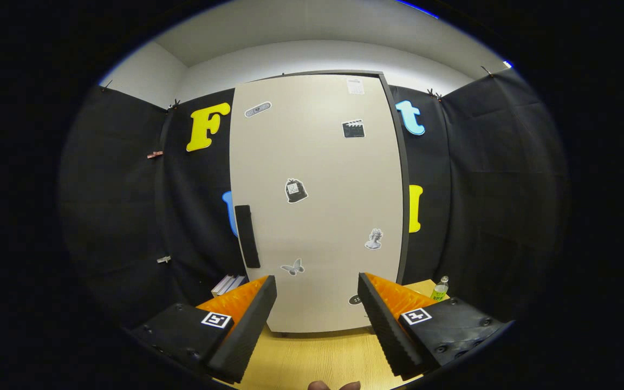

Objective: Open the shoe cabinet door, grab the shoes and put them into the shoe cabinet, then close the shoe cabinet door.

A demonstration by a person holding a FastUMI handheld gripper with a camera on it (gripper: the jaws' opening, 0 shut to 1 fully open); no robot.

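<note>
A: We are looking along the gripper (317, 319) at the shoe cabinet (393, 179); its door (317, 200) is standing shut, filling the space just ahead of the fingers (247, 325); the fingers are spreading wide apart, with nothing between them but bare wooden floor (312, 357) and the foot of the door.

B: We are seeing the same; the fingers are pressing on nothing; the black handle (247, 236) is running upright along the door's left edge, a little above and beyond the left finger, apart from it.

A: We are counting stickers (296, 190) scattered over the door's pale face; one dark one is sitting near the middle, a butterfly shape is lying low near the handle, a small bust is showing toward the right edge; what the others are picturing we cannot tell.

B: We are noticing some books (227, 284) lying at the floor's edge beside the cabinet's left lower corner, partly hidden behind the left finger; a small bottle (440, 288) is standing on the floor by the cabinet's right lower corner, just beyond the right finger.

A: We are also catching two fingertips of a person (333, 385) showing below the gap between the fingers, at the near edge of the floor; the dark cabinet side is showing as a thin band along the door's right edge.
</note>
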